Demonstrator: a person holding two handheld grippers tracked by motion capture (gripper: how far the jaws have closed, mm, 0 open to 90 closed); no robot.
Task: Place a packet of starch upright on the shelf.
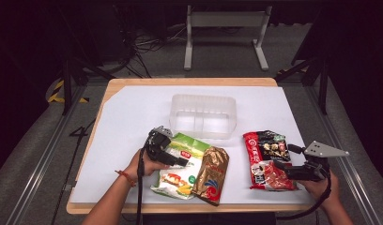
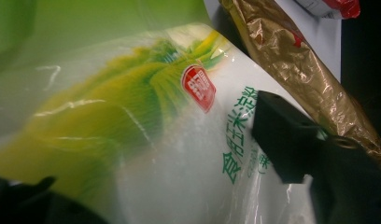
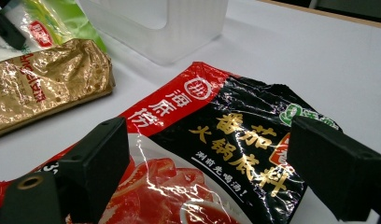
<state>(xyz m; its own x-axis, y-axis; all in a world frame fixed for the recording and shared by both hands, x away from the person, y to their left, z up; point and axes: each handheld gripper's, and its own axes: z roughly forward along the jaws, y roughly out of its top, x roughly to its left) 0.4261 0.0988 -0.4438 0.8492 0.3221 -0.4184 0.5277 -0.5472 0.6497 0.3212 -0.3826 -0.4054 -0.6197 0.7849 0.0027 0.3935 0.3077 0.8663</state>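
A green and white snack bag [image 1: 180, 174] lies at the front of the table, partly under a gold foil bag [image 1: 211, 176]. My left gripper [image 1: 173, 157] reaches over the green bag's upper half. In the left gripper view the green and white bag [image 2: 156, 107] bulges between the jaws of the left gripper [image 2: 156, 163], and the pads press on it. The gold foil bag [image 2: 300, 65] lies just beyond. To the right lies a red and black sauce packet [image 1: 267, 159]. My right gripper [image 1: 283, 157] stands open, its jaws astride the near part of the packet [image 3: 216, 135].
A clear plastic bin [image 1: 203, 115] with two compartments stands at the middle back of the white sheet [image 1: 133, 108]; the bin [image 3: 156, 23] sits just beyond the packet. The gold bag [image 3: 44, 79] lies to the packet's left. Dark floor and metal frames surround the table.
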